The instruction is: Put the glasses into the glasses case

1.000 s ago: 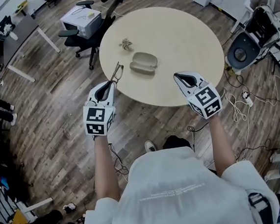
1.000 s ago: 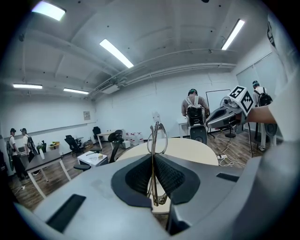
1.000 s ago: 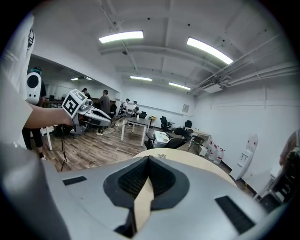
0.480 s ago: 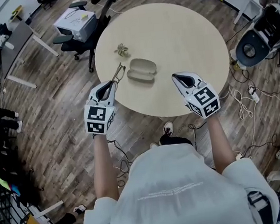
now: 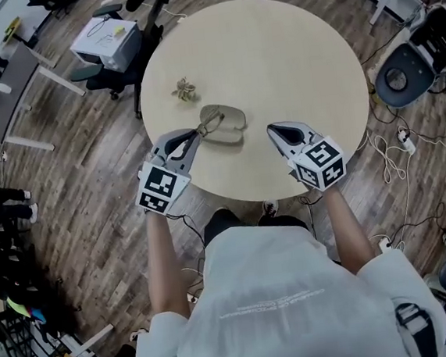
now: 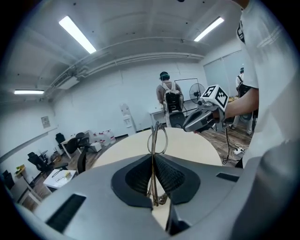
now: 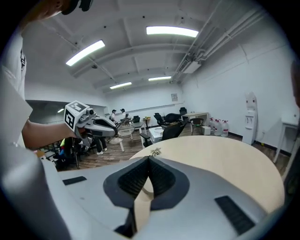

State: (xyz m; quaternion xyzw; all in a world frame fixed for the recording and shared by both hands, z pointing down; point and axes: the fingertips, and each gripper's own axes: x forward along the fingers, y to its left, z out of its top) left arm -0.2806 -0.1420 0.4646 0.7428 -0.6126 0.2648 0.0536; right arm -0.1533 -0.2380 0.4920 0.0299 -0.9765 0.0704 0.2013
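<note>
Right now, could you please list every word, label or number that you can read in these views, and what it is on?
No text can be read here.
Print line across the back of the white shirt: too small to read.
Marker cubes: square patterns only, no letters.
Wall notice: blurred.

Your right claw (image 7: 149, 159) has its jaws pressed together with nothing between them, pointing out across the pale round bench (image 7: 225, 159). A small crumpled thing (image 7: 154, 151) lies on the bench beyond the tips. Your left claw (image 7: 110, 127), with its marker cube, hangs off to the left.
</note>
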